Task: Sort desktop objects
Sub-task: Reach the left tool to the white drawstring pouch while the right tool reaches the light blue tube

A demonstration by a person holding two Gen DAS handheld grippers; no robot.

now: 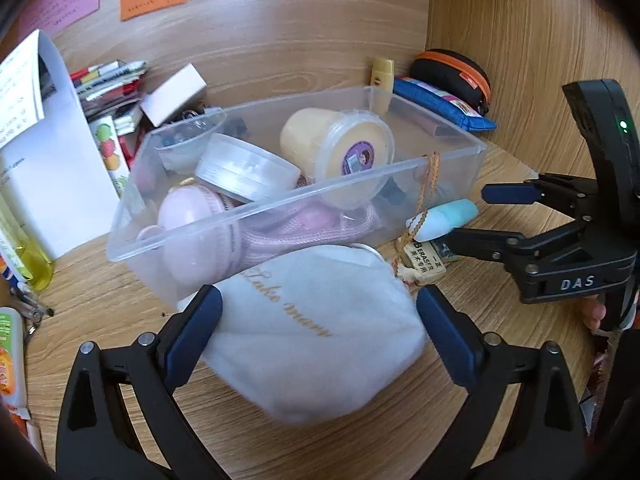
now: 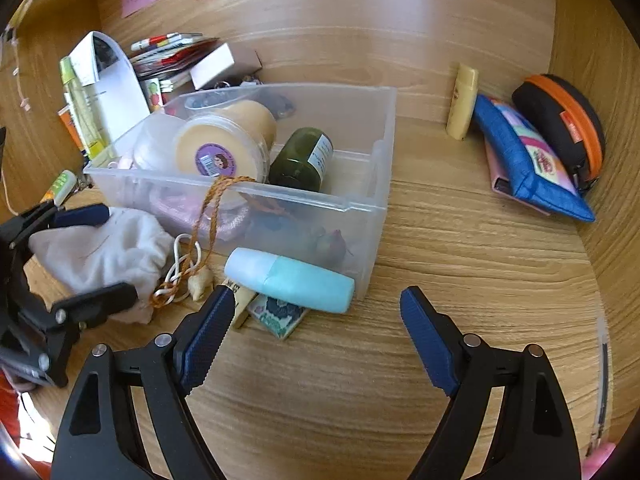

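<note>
A white drawstring pouch with gold lettering lies on the wooden desk against the front of a clear plastic bin. My left gripper straddles the pouch with its blue pads at either side, jaws wide; no squeeze shows. From the right wrist view the same pouch sits between the left gripper's fingers. My right gripper is open over bare desk, just short of a teal bottle lying beside the bin. An eraser lies under the bottle. The bin holds a yellow tub, a dark green jar and pink items.
A braided cord with a shell hangs over the bin's rim. A blue pouch, a black-and-orange case and a yellow tube sit at the right wall. Papers and booklets pile up at the back left. A yellow-green bottle stands left.
</note>
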